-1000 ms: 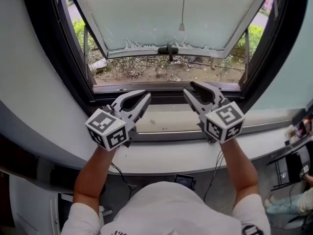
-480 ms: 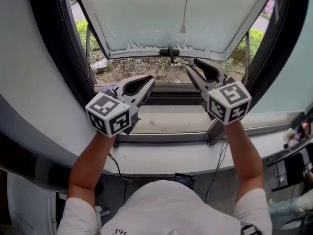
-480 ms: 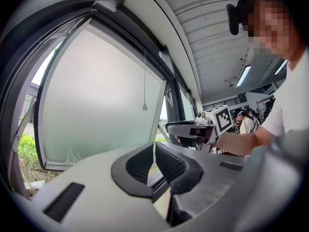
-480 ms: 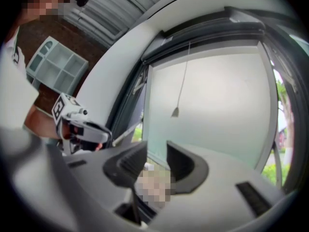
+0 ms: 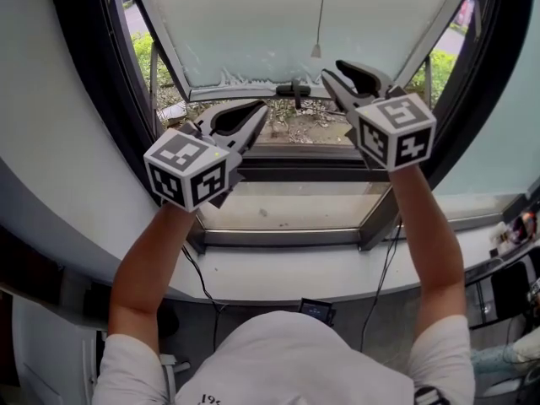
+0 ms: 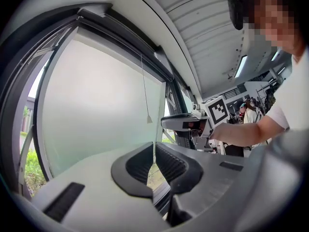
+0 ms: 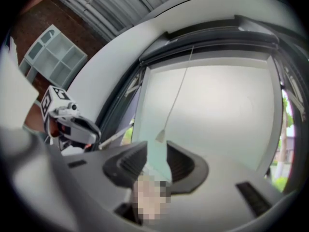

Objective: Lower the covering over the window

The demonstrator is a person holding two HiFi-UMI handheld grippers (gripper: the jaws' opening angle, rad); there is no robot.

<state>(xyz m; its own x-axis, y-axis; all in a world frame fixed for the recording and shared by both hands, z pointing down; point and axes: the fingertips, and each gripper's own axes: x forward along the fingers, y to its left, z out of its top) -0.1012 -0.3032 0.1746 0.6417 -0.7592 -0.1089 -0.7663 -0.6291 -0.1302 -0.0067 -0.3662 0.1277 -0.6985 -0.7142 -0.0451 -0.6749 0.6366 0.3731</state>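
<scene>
The window (image 5: 253,24) has its frosted pane tilted outward. In front of it, the left gripper (image 5: 256,110) has its fingers together on nothing, and the right gripper (image 5: 334,71) has them apart and empty. The blind's pull cord (image 5: 321,7) hangs mid-pane, ending near the right gripper's tips.

Cord (image 5: 320,11) hangs before pane (image 5: 253,24); right tool (image 5: 332,72) near its end, seemingly apart.

Shirt print (image 5: 205,399): showing what looks like "195" at the head view's bottom edge, the rest being cut off.
Left gripper's cube (image 5: 187,172): carrying black-and-white square markers, no letters or numbers.
Right gripper's cube (image 5: 395,131): carrying the same kind of markers, nothing readable.
</scene>
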